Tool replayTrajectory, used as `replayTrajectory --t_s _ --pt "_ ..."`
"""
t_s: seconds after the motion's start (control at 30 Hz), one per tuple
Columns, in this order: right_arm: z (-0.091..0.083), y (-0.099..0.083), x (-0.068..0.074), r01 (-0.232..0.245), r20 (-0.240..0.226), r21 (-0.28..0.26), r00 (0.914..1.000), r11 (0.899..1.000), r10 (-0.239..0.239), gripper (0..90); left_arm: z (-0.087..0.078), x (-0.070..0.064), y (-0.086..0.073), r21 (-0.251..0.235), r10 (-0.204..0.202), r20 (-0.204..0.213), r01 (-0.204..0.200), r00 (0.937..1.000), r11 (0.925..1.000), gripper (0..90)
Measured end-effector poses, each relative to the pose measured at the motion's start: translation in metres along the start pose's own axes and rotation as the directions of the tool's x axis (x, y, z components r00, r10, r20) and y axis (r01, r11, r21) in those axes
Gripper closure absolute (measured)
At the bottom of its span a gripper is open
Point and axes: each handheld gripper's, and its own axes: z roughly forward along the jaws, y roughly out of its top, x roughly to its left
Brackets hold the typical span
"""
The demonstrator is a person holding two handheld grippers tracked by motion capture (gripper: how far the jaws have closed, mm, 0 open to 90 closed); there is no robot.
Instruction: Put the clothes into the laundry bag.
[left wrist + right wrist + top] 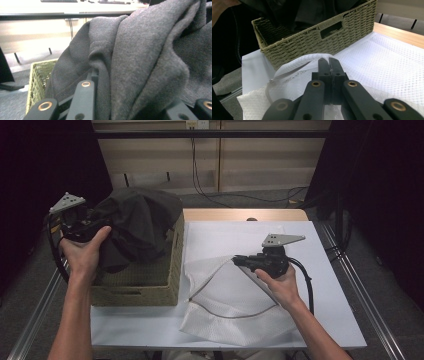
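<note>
in the high view, the left gripper (pixel 92 222) sits at the left of the frame, pressed into a dark garment (pixel 137 222) heaped over the top of a woven basket (pixel 150 287). the right gripper (pixel 239 261) sits at centre, nipping the upper edge of a white mesh bag (pixel 235 320) spread on the table (pixel 325 295).

in the left gripper view, grey cloth fills the right and centre, a thick fold of the garment (pixel 140 62) clamped between the jaws; the basket (pixel 37 80) rim shows lower left.

in the right gripper view, the jaws are pressed together on the bag (pixel 294 67) edge at centre, the basket (pixel 317 42) across the upper frame.
</note>
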Motion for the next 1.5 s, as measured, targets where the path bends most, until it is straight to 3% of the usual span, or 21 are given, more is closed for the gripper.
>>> replayTrajectory --t_s 0.37,0.7,0.87,0.97,1.27,1.5 --pt "0.001 -0.001 -0.002 -0.004 0.000 0.003 1.0000 1.000 0.004 89.6 -0.020 -0.001 0.007 -0.070 -0.001 0.031 0.003 0.9995 0.9975 69.4" --pt "0.002 -0.001 -0.003 -0.007 0.002 0.005 1.0000 1.000 0.007 89.6 -0.042 -0.003 0.023 -0.144 0.012 0.043 -0.006 0.9990 0.9896 69.4" --pt "0.002 -0.002 -0.004 -0.009 0.000 0.008 1.0000 1.000 0.009 89.6 -0.055 -0.007 0.026 -0.191 0.006 0.060 0.005 0.9982 0.9816 69.5" --pt "0.003 -0.002 -0.005 -0.011 -0.001 0.009 0.9999 1.000 0.011 89.6 -0.057 -0.011 0.026 -0.190 -0.003 0.062 0.014 0.9981 0.9816 69.5" --pt "0.007 -0.004 -0.008 -0.016 -0.009 0.021 0.9998 1.000 0.016 89.7 -0.064 -0.026 0.026 -0.218 0.033 0.090 -0.012 0.9954 0.9758 69.4" --pt "0.009 -0.004 -0.010 -0.020 -0.013 0.026 0.9997 0.999 0.021 89.7 -0.071 -0.046 0.032 -0.249 0.073 0.159 -0.032 0.9846 0.9679 69.4"
